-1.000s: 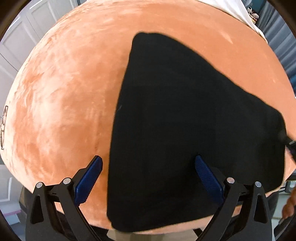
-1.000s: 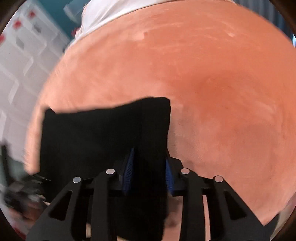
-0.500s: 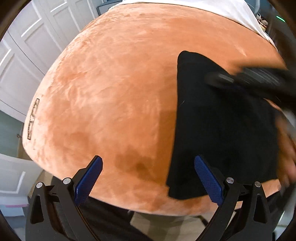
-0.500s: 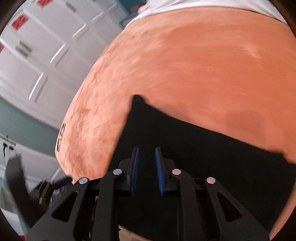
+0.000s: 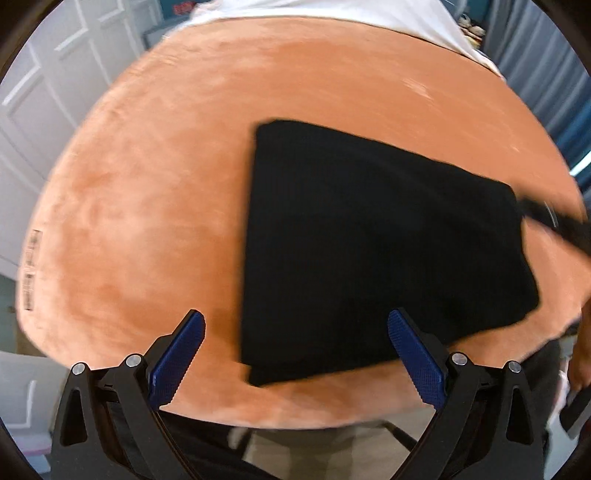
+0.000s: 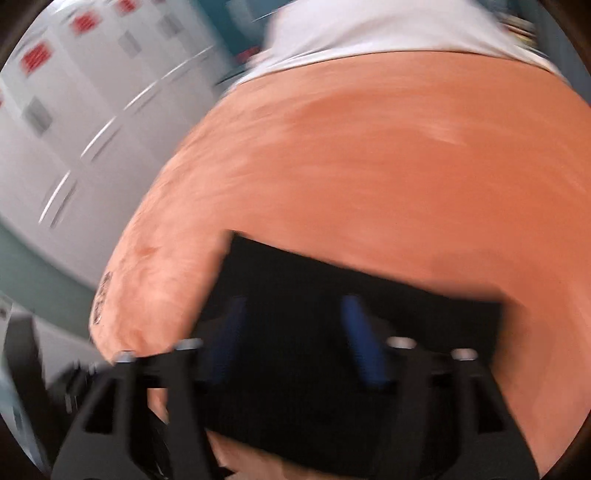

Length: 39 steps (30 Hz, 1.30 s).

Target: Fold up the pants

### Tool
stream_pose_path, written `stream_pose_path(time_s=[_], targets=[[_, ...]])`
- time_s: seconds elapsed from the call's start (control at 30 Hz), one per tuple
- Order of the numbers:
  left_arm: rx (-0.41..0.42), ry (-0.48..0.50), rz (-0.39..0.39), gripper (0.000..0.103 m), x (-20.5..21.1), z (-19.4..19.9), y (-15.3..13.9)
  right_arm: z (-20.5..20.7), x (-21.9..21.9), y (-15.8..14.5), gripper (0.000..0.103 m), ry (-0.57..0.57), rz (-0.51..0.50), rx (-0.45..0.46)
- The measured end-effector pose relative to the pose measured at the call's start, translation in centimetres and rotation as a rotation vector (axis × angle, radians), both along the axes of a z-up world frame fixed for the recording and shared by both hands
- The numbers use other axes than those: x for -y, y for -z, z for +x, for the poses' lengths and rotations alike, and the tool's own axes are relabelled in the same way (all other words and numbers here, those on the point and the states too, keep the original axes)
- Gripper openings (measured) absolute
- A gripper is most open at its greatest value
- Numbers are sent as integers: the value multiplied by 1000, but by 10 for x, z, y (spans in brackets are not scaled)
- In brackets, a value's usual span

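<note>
The black pants (image 5: 373, 240) lie folded into a compact block on the orange plush cover (image 5: 147, 206), near its front edge. My left gripper (image 5: 295, 354) is open and empty, held above the block's near left corner. My right gripper (image 6: 295, 332) is open, its blue pads (image 6: 360, 339) spread over the same pants (image 6: 332, 295), holding nothing; the view is blurred. The right gripper's dark body (image 5: 554, 221) shows at the pants' right edge in the left wrist view.
White panelled cupboard doors (image 5: 55, 92) stand to the left. A white sheet (image 5: 351, 14) lies at the far end of the cover. A small label (image 5: 31, 269) sits on the cover's left edge. Floor (image 5: 332, 454) shows below the front edge.
My right gripper has opened and let go of the pants, pulling back to the right. The pants now lie flat as a folded block. My left gripper stayed open.
</note>
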<state>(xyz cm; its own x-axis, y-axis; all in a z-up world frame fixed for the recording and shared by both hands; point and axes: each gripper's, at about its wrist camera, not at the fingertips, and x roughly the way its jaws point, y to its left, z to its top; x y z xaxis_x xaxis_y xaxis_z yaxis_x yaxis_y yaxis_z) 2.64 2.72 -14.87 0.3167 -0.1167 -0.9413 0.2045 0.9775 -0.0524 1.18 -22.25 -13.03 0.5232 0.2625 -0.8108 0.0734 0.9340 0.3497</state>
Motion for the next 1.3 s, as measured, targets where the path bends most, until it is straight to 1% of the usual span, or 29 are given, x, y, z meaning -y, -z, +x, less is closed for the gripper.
stream_pose_path(time_s=[0.03,0.07,0.13,0.17,0.23,0.27,0.3,0.33,0.37,0.4,0.43,0.47,0.5,0.53,0.57,0.6,0.63,0.67,0.7,0.77,0.9,0.97,1.03,1.07,1.13,1.2,1.23,1.27,1.3], targets=[[-5,14,-26,98,9,-5,-1,-25,31,6,61,75,-16,-36],[-2,32,-53,98,19,-10,-4,-42,50,11,52,128,-20,-58],[22,120,-84,98,47,-24,-11,-85,87,20,49,221,-8,-83],[46,202,-69,98,68,-34,-14,-104,96,23,48,241,-29,-81],[92,367,-13,98,104,-52,-12,-117,92,29,48,212,-36,-72],[122,446,22,98,122,-61,-8,-121,89,35,48,190,-13,-72],[168,512,87,98,141,-69,-1,-121,84,39,48,183,6,-68],[214,558,134,98,157,-74,6,-122,85,42,48,179,28,-64],[229,580,153,97,166,-74,11,-123,86,46,48,181,42,-61],[201,593,152,95,178,-68,19,-124,87,50,48,189,59,-57],[152,584,126,81,184,-58,26,-125,89,52,48,192,85,-55],[120,571,111,52,184,-50,31,-123,90,54,48,194,120,-50],[56,540,100,48,186,-39,39,-123,93,56,48,193,136,-44],[22,501,47,45,182,-29,39,-125,95,56,48,186,152,-40],[17,481,19,27,178,-25,36,-124,95,56,48,172,168,-37],[6,455,-18,14,172,-18,31,-126,102,54,48,165,172,-30],[-29,430,-61,7,165,-10,26,-125,105,53,48,160,174,-22],[-44,401,-98,6,159,-4,20,-123,106,52,48,156,180,-14],[-39,373,-133,6,151,2,9,-123,109,51,48,156,191,-6],[23,332,-144,6,141,6,-15,-122,112,50,48,158,216,11],[85,298,-164,5,131,7,-50,-103,106,47,48,115,266,29],[100,300,-165,5,132,2,-60,-89,94,44,48,74,245,43],[109,294,-168,5,138,4,-67,-69,74,41,48,4,195,53],[114,292,-178,5,135,3,-70,-55,64,43,48,-40,189,49],[121,285,-203,5,134,6,-80,-34,52,53,48,-80,177,26],[139,282,-192,5,133,10,-85,-14,41,67,48,-103,159,-12],[135,280,-189,5,134,11,-85,-7,40,72,30,-89,154,-19],[127,272,-189,5,133,13,-84,0,40,77,16,-77,141,-45],[117,265,-200,5,132,14,-84,2,41,74,3,-94,171,-50]])
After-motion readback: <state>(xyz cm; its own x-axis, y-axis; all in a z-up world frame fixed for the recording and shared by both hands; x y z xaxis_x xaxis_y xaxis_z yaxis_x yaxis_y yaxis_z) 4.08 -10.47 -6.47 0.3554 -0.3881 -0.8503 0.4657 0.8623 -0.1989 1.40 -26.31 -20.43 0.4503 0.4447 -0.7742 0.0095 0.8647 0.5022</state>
